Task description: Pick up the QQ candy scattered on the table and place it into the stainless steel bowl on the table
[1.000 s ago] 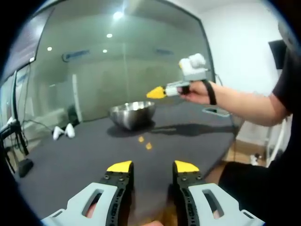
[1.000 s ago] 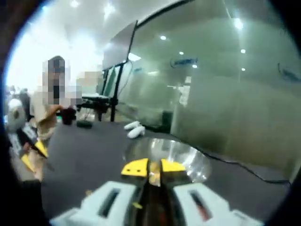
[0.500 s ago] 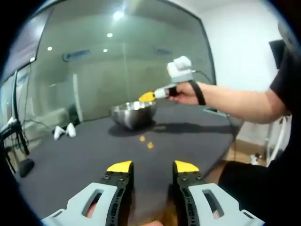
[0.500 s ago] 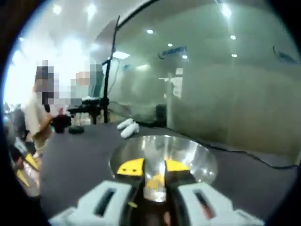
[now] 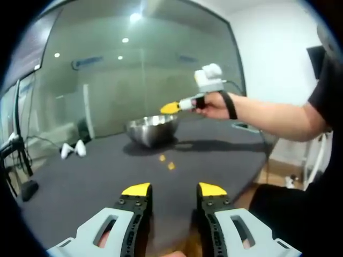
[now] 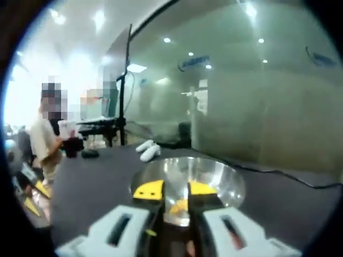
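Your right gripper (image 6: 175, 188) hangs over the bowl (image 6: 225, 179), jaws parted, a candy (image 6: 178, 206) lying in the bowl. Your left gripper (image 5: 174, 189) (jaws apart, empty) waits near two candies (image 5: 166, 162) on the table (image 5: 80, 182).

Bright ceiling spots, soft fisheye blur
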Motion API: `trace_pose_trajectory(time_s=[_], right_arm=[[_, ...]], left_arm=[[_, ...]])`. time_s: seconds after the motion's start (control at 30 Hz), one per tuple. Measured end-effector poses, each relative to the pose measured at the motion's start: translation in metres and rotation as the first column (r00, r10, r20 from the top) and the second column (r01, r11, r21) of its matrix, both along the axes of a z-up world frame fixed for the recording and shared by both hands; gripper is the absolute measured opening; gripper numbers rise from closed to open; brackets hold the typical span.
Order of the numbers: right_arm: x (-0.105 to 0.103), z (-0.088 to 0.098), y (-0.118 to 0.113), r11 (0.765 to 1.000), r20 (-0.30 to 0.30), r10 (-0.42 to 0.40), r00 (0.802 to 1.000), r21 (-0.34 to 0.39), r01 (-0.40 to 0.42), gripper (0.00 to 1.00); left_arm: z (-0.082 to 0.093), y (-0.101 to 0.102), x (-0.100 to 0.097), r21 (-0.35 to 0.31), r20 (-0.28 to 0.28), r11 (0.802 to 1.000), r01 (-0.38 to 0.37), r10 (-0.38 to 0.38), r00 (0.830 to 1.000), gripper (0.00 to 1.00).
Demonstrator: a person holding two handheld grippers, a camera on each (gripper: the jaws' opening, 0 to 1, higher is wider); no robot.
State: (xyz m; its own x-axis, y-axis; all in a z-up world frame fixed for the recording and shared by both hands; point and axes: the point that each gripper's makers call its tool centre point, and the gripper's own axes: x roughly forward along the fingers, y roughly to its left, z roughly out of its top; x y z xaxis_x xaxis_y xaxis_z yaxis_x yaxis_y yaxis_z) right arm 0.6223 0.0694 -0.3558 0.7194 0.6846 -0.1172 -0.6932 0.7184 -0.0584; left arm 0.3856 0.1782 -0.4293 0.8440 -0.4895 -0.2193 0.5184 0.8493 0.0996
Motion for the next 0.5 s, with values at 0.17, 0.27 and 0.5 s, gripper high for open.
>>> trace_pose_trajectory(time_s=[0.17, 0.27, 0.5], right_arm=[[-0.012, 0.0, -0.008, 1.0, 0.017, 0.019, 1.0, 0.022, -0.019, 0.17], [-0.021, -0.001, -0.013, 0.999, 0.018, 0.022, 1.0, 0.046, -0.023, 0.17], [-0.051, -0.009, -0.021, 0.992, 0.035, 0.115, 0.993, 0.045, -0.117, 0.18]], left_arm=[[-0.002, 0.0, 0.0, 0.0, -0.002, 1.0, -0.001, 0.001, 1.0, 0.35], [-0.002, -0.002, 0.0, 0.003, -0.002, 1.0, 0.005, -0.005, 1.0, 0.35], [-0.001, -0.002, -0.001, 0.0, 0.001, 1.0, 0.003, -0.003, 1.0, 0.35]])
